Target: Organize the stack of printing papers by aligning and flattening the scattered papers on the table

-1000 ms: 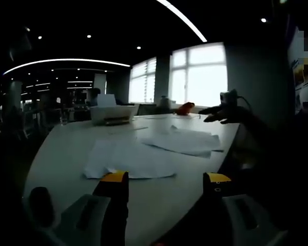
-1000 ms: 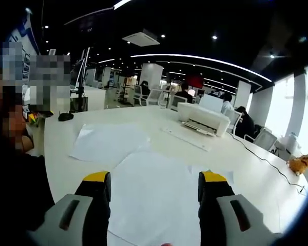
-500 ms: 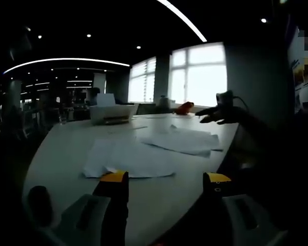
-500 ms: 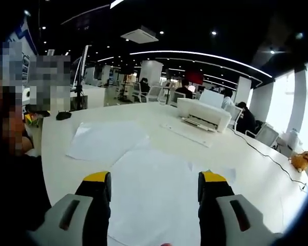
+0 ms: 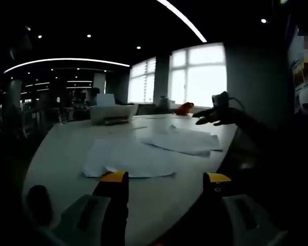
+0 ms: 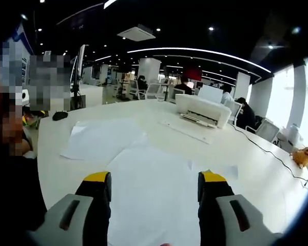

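Here the white papers (image 6: pixel 143 179) lie spread out on the big white desk (image 6: pixel 236 154). In the right gripper view, the right gripper (image 6: pixel 154 187) hangs over a sheet at the bottom of the frame, its fingers apart and holding nothing. A white printer (image 6: pixel 203 110) sits in the upper right. In the left gripper view, the left gripper (image 5: pixel 167 184) waits at the bottom, fingers apart, and papers (image 5: pixel 131 159) lie mid-frame.
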`<state>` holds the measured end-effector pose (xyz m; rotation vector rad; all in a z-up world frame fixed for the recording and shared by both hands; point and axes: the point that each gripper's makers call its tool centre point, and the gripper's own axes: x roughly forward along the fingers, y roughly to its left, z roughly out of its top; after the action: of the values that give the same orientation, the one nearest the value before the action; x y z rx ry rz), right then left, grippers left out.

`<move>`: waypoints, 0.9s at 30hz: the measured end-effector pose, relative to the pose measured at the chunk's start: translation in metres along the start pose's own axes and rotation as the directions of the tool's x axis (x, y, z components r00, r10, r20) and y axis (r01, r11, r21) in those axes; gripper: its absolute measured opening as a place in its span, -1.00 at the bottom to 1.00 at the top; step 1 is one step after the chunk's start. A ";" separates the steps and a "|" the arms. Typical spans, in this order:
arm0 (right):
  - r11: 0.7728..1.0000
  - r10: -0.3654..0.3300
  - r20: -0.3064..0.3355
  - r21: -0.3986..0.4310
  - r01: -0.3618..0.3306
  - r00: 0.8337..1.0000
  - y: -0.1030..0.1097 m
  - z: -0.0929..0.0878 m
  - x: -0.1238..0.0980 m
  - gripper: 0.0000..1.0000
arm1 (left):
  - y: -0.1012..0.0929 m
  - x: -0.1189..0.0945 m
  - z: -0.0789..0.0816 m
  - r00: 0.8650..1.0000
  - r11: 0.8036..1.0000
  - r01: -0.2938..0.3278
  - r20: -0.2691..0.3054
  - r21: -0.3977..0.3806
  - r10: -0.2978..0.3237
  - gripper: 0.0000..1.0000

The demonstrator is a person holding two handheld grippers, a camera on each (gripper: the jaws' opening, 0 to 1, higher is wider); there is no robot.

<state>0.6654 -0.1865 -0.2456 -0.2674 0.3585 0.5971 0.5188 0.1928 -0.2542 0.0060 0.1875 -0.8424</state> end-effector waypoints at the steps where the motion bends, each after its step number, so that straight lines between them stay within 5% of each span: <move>1: 1.000 -0.001 -0.003 -0.001 0.001 1.000 0.000 0.000 0.001 0.28 | 0.000 0.000 0.000 1.000 1.000 -0.001 0.000 -0.001 0.001 0.24; 27: 1.000 -0.008 -0.019 0.009 0.008 1.000 -0.012 0.001 0.010 0.28 | 0.001 -0.002 -0.001 1.000 1.000 -0.004 0.001 -0.005 0.004 0.24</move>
<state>0.6809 -0.1908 -0.2474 -0.2661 0.3780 0.5857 0.5179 0.1946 -0.2547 0.0015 0.1886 -0.8378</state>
